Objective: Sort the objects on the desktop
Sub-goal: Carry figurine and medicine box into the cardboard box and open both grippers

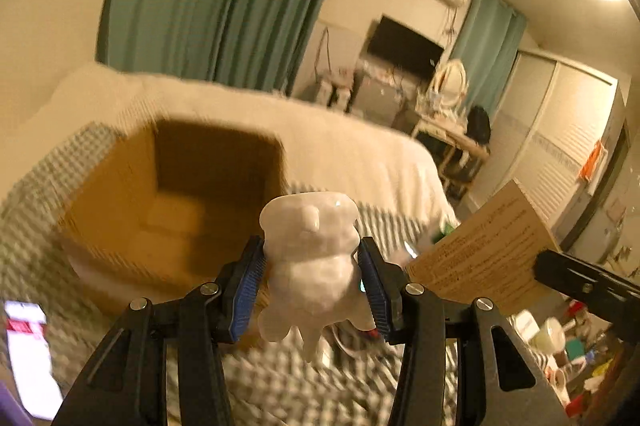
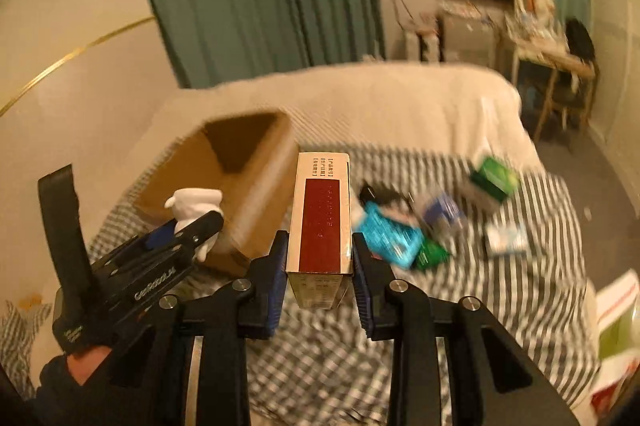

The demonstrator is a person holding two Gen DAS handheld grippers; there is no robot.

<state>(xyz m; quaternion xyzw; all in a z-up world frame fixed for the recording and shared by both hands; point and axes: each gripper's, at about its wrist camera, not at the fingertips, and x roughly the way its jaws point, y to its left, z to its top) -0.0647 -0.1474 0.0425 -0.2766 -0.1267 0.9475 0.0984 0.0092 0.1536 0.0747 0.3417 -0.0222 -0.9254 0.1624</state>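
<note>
A white figurine is clamped upright between the fingers of the left gripper, while a cream-and-maroon carton is gripped across its narrow sides, long axis pointing away, by the right gripper. Both are held above the striped bed cover, with the open cardboard box lying just ahead and to the left, nearer the left hand. Small packets are left scattered beyond, to the right.

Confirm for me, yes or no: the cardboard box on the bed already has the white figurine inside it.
No. The white figurine is clamped in the left gripper, held in the air in front of the open cardboard box.
</note>
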